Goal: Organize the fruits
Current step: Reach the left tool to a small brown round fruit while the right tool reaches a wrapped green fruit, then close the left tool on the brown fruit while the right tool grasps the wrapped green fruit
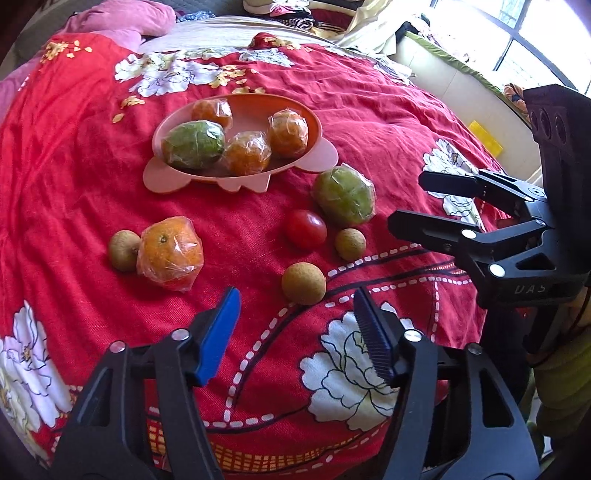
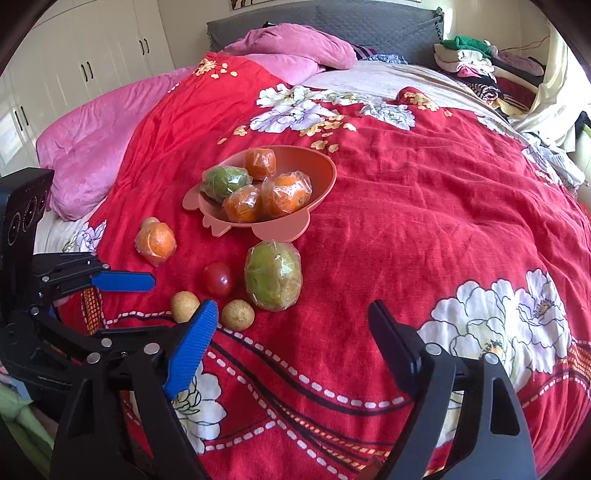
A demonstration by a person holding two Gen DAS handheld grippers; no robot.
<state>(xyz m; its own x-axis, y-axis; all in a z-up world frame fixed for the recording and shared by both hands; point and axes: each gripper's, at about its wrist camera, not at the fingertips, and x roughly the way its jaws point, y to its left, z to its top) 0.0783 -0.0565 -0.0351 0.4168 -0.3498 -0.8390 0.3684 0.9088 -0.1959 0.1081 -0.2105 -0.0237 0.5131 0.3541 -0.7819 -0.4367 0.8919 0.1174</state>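
Fruits lie in two groups on the red bedspread (image 1: 369, 122). Four wrapped pieces sit in the pink bowl (image 1: 314, 122), well beyond both grippers. The rest lie loose. A small brown fruit (image 1: 303, 283) rests just ahead of the left gripper (image 1: 295, 306), whose jaws stand partly open and empty, apparently lined up to take it. The right gripper (image 2: 291, 328) hangs wide open, empty, the wrapped green fruit (image 2: 273, 275) just ahead of it.

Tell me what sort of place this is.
A bedroom, most likely: the fruit lies on a bed under a red flowered blanket, with a padded headboard, pink pillows and white wardrobe doors behind.
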